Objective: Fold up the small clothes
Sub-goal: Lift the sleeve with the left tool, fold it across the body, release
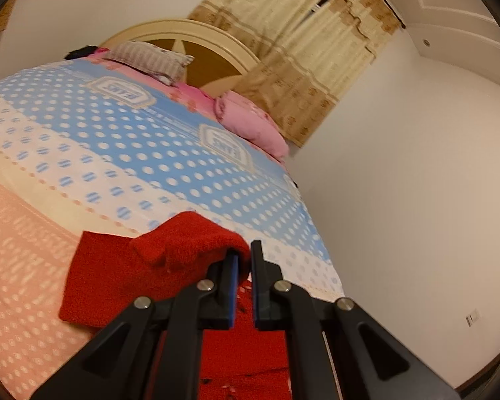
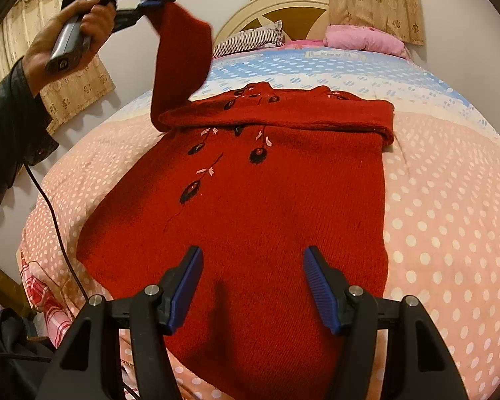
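From the left wrist camera, the left gripper (image 1: 244, 260) pinches a sleeve (image 1: 190, 240) of the red sweater (image 1: 116, 283) between narrow jaws, lifted over the dotted bedspread (image 1: 116, 153). Two pillows lie by the headboard (image 1: 183, 33): one striped pillow (image 1: 150, 60), one pink pillow (image 1: 253, 123).

From the right wrist camera, the right gripper (image 2: 253, 266) hangs wide apart, holding nothing, above the sweater's lower half; the other sleeve (image 2: 283, 118) lies folded across the chest. A black cable (image 2: 55, 230) trails along the bed's left edge.
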A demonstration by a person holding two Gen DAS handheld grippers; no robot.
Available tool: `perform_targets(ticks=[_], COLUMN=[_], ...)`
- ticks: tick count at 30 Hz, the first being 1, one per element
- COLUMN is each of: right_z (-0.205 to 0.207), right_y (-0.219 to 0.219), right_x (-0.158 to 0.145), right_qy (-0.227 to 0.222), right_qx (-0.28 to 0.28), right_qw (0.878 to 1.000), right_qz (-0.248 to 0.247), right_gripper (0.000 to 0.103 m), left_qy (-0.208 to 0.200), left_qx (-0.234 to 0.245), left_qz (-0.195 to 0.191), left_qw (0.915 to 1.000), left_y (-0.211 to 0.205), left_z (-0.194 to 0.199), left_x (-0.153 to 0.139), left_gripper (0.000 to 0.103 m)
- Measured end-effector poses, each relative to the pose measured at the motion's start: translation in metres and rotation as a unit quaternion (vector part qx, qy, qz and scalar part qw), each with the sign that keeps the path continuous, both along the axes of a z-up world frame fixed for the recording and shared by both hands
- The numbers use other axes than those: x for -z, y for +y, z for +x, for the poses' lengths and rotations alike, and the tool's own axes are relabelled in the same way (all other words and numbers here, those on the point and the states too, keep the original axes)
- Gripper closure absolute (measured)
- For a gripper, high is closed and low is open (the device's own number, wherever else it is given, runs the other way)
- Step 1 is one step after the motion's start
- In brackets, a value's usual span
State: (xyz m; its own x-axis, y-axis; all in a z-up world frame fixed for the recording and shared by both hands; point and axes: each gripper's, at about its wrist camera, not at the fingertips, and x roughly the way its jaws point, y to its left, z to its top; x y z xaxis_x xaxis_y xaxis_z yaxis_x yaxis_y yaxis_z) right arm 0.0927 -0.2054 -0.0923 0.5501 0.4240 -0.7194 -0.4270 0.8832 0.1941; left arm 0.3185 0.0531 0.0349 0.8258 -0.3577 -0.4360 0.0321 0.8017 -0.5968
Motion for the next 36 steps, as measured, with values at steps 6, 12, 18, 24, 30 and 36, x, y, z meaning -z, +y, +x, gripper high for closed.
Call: perform_targets(ticks=[6, 12, 18, 24, 30, 36], right_z=[0.001, -0.001, -0.001, 0.0, 0.001, -0.001], right_y=[-0.002, -0.003, 0.0, 0.001, 0.0, 0.005], right_x=[0.003, 0.008, 0.014, 0.019, 0.022, 0.026], right_qy=[0.004, 0.01, 0.016, 0.023, 0.023, 0.013], right_qx=[0.002, 0.002, -0.003, -0.003, 0.0, -0.004], right_qw=[1.0, 1.0, 1.0, 1.0, 1.0, 1.0], right_qz=[0.003, 0.004, 0.0, -0.002, -0.001, -0.009], right_gripper=[0.039, 0.039, 0.039, 0.039, 0.038, 0.032], left_qy=[-0.002, 0.026, 0.047, 0.042, -0.002, 0.013], left_qx=[0.027, 0.051, 0.081, 0.108, 0.092, 0.074], left_qz=[0.05, 0.13, 0.185, 0.299, 0.389, 0.428], left_qw=[0.9984, 0.9899, 0.9783, 0.9473, 0.9167, 0.9007], left_y=[-0.055, -0.113, -0.153, -0.178, -0.151, -0.117], left_z=[0.003, 0.006, 0.004, -0.012, -0.044, -0.054], left_x=[0.008, 0.051, 0.084, 0.092, 0.086, 0.1], left_gripper=[0.097, 0.097, 0.097, 0.063, 0.035, 0.035])
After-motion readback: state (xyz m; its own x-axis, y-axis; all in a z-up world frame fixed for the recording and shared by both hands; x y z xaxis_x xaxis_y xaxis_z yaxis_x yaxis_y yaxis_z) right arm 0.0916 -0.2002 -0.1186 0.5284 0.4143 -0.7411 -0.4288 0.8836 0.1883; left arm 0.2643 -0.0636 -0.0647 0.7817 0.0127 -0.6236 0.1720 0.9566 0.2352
